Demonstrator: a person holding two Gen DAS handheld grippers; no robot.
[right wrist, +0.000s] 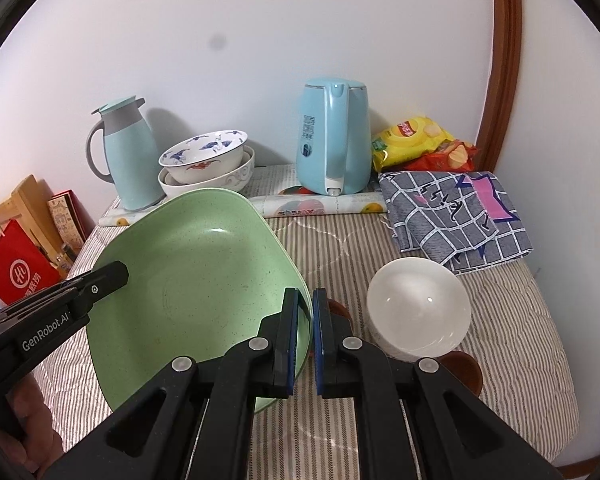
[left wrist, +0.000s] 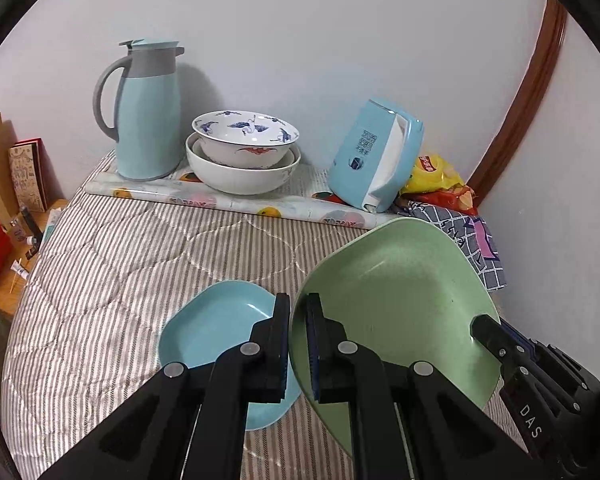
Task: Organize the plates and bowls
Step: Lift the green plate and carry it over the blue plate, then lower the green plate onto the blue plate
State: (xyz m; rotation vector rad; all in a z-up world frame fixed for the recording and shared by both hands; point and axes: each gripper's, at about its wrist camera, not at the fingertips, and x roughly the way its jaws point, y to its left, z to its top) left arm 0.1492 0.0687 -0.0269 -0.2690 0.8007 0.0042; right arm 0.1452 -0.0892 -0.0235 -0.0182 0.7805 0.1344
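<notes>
A large green plate (left wrist: 400, 300) is held tilted above the striped table, one gripper on each side of its rim. My left gripper (left wrist: 298, 308) is shut on its left rim. My right gripper (right wrist: 306, 304) is shut on its right rim, where the plate (right wrist: 188, 280) fills the left of the right wrist view. A light blue plate (left wrist: 216, 328) lies on the cloth just left of the green one. A white bowl (right wrist: 418, 312) stands on the table right of my right gripper. Two stacked patterned bowls (left wrist: 244, 152) stand at the back.
A blue thermos jug (left wrist: 148, 108) and a blue kettle (right wrist: 334, 136) stand by the back wall. A folded checked cloth (right wrist: 456, 216) and snack bags (right wrist: 416, 140) lie at the back right. Boxes and a red bag (right wrist: 20, 268) are off the table's left edge.
</notes>
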